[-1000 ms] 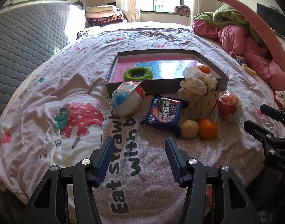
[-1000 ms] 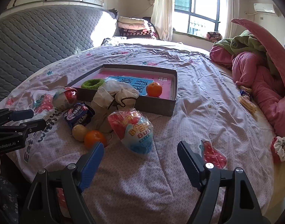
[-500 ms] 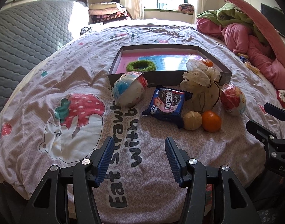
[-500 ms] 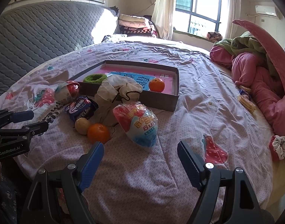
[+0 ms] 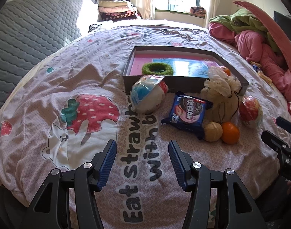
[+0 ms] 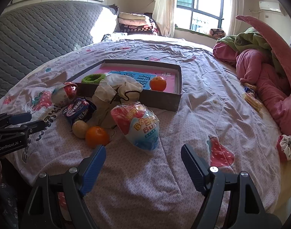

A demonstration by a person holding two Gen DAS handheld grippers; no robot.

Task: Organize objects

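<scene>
My left claw (image 5: 141, 162) and right claw (image 6: 142, 164) are both spread, w/ nothing between. Egg pack (image 6: 139, 126) lies just ahead of right claw; cookie pack (image 5: 187, 112) ahead-right of left; box (image 6: 160, 100) behind them.

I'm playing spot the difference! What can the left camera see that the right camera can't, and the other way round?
Only the left camera shows the big strawberry and bear print and the words on the sheet.

Only the right camera shows the whole orange in the box; in the left camera the cloth bag hides most of it. It alone shows the scrunchie clearly.

Both show the box, green ring, cookie pack, the loose orange, and both grippers open and empty.
</scene>
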